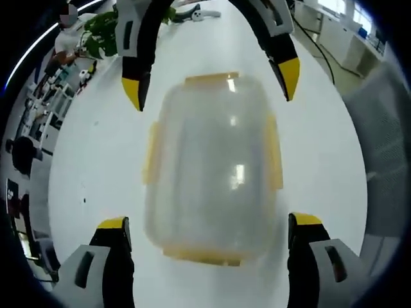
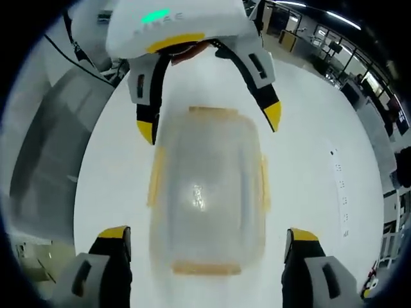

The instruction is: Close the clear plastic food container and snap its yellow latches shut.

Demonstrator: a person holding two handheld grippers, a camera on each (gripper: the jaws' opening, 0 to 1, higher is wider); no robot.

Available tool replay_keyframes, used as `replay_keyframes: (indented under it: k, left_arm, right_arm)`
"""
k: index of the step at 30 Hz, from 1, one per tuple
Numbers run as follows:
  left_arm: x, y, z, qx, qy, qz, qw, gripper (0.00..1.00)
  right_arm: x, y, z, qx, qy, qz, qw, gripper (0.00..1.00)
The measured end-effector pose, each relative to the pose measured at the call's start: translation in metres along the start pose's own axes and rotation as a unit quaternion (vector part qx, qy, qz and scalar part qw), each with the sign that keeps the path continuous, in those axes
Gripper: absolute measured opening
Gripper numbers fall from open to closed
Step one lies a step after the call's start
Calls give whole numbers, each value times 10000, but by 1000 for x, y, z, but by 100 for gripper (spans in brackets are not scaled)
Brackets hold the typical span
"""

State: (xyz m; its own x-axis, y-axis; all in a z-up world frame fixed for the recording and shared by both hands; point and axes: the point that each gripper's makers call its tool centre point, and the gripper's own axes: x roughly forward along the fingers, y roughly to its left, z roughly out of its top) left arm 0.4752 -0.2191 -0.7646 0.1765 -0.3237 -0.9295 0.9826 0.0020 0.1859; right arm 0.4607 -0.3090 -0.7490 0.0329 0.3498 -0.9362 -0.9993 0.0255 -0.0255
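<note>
Both the left gripper (image 1: 209,231) and right gripper (image 2: 205,240) are held wide open around the clear container (image 1: 212,167) on the white table (image 1: 321,147) — a green plant (image 1: 103,32) is seen in the left gripper view.

A white bench (image 1: 321,154) carries a clear plastic food container (image 1: 212,167) with yellow latches (image 1: 151,154) at frame centre, and a leafy plant (image 1: 103,32) at upper left.
</note>
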Motion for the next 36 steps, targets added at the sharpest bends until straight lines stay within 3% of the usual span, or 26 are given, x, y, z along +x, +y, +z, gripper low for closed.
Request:
replay_keyframes:
  k: [5,6,7,8,10,29,36]
  left_arm:
    - [5,-6,-6,36,147,-115,9998,97]
    - [5,-10,-8,101,202,-205,9995,93]
    - [5,-7,-10,178,273,-102,9994,87]
    - [3,-5,-13,276,393,-49,9988,80]
    - [1,-7,-12,261,337,-90,9991,80]
    - [1,-7,-11,225,314,-86,9992,80]
    - [-2,-9,-19,198,345,-84,9992,80]
  right_arm:
    - [4,2,-4,-22,136,27,9999,97]
    - [3,8,-12,-52,388,209,9990,85]
    - [2,8,-14,-125,455,227,9986,74]
    - [10,15,-5,-326,185,504,9980,73]
    - [5,1,-4,-221,226,313,9990,73]
    - [3,4,-10,-307,394,144,9986,73]
    - [6,6,-2,-333,411,146,9985,73]
